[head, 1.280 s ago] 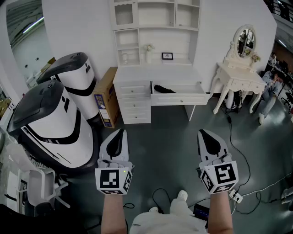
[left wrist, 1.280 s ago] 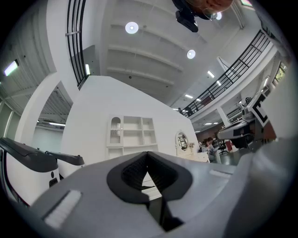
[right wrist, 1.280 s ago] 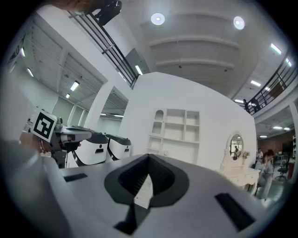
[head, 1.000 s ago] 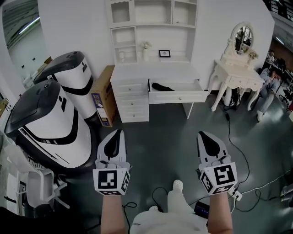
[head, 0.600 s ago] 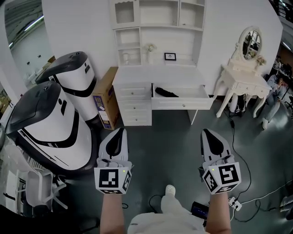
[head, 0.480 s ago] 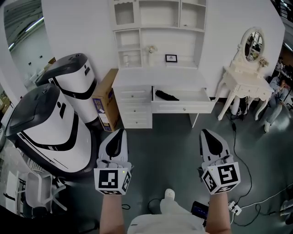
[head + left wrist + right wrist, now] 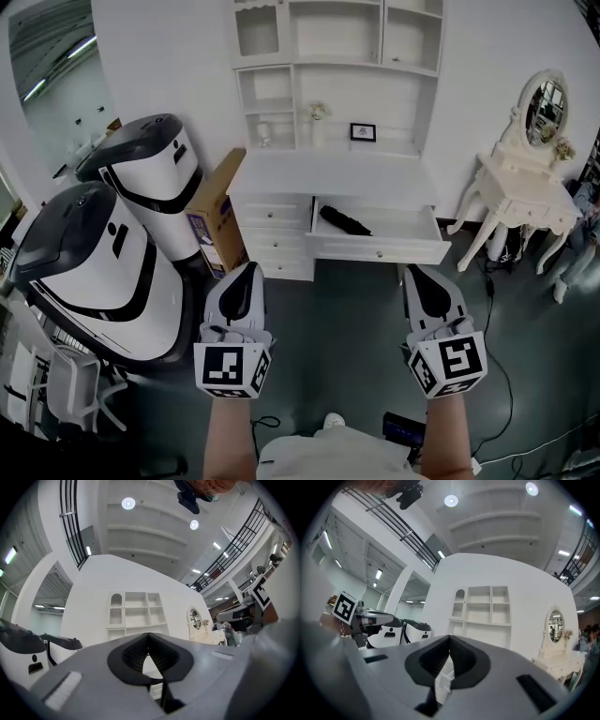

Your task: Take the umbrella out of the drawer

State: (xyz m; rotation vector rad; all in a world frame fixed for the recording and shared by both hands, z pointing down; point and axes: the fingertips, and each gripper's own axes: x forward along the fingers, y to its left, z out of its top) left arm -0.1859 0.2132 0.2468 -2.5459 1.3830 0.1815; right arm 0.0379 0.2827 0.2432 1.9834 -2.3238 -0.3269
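Umbrella (image 7: 344, 220): black, folded, compact; lies flat and slanted in the drawer's left half.
Drawer (image 7: 380, 250): white, pulled open.
Position: well beyond the left claw (image 7: 247, 274) and right claw (image 7: 424, 277), touching neither; drawer front nearer the right claw.

Reference: open drawer (image 7: 380, 250).
- In front of drawer: bare grey floor (image 7: 337, 323), free passage up to drawer front.
- Above drawer: open from top; only its rear runs under desk top (image 7: 328, 173).
- Inside drawer: umbrella (image 7: 343, 220) at left end, lying slantwise; middle and right part free.
- Left of drawer: closed drawer stack (image 7: 274, 239) touching it, then cardboard box (image 7: 216, 220) and two large white-and-black machines (image 7: 145, 178) blocking that side.
- Right of drawer: strip of floor, then white dressing table (image 7: 525, 202).
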